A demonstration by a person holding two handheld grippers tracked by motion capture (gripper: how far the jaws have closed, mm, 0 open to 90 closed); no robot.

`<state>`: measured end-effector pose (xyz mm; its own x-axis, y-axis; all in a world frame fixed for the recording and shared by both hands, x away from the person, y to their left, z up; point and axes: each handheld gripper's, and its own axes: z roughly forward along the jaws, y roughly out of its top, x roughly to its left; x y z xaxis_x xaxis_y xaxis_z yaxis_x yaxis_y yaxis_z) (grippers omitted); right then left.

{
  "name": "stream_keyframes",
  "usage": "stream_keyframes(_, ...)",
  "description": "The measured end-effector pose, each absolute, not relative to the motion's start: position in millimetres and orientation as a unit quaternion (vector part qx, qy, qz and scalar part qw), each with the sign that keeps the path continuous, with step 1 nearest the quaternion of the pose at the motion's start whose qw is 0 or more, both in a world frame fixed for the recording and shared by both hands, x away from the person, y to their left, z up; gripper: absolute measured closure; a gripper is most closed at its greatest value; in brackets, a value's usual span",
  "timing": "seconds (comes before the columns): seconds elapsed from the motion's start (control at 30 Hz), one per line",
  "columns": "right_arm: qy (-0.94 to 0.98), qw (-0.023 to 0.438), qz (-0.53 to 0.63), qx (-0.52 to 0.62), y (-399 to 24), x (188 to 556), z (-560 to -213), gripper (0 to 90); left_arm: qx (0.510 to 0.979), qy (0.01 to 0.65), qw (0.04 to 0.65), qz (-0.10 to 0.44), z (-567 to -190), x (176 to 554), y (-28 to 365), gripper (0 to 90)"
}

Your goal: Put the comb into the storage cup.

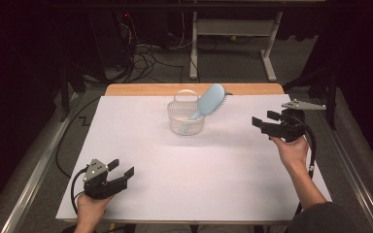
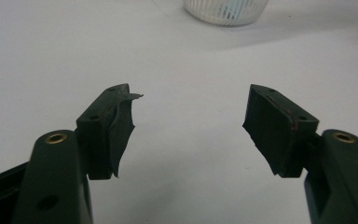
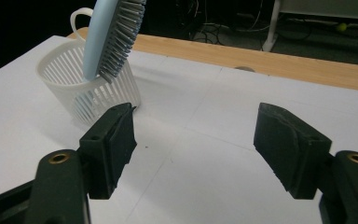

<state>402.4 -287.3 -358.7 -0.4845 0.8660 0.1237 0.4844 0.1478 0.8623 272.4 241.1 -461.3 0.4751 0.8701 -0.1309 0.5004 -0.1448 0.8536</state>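
1. The light-blue brush [image 1: 210,101] stands handle-down in the white slatted basket [image 1: 185,118] at the far middle of the table [image 1: 141,145], its head leaning out right over the rim; the basket wall props it.
2. The right gripper [image 1: 261,122] sits to the right of the basket, well apart, jaws released with nothing between them, likely finished with the brush.
3. The left gripper [image 1: 121,168] rests at the near left, jaws spread and empty, far from the basket.
4. In the right gripper view the brush [image 3: 112,37] stands beyond the left jaw, untouched.
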Motion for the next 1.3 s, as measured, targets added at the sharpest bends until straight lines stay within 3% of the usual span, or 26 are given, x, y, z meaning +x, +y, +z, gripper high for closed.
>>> stream_keyframes(1.3,0.716,0.222,0.478,0.458,-308.0,375.9,-356.5,27.9,0.723,0.474,0.458,0.206,-460.4,271.2,243.2,33.3)
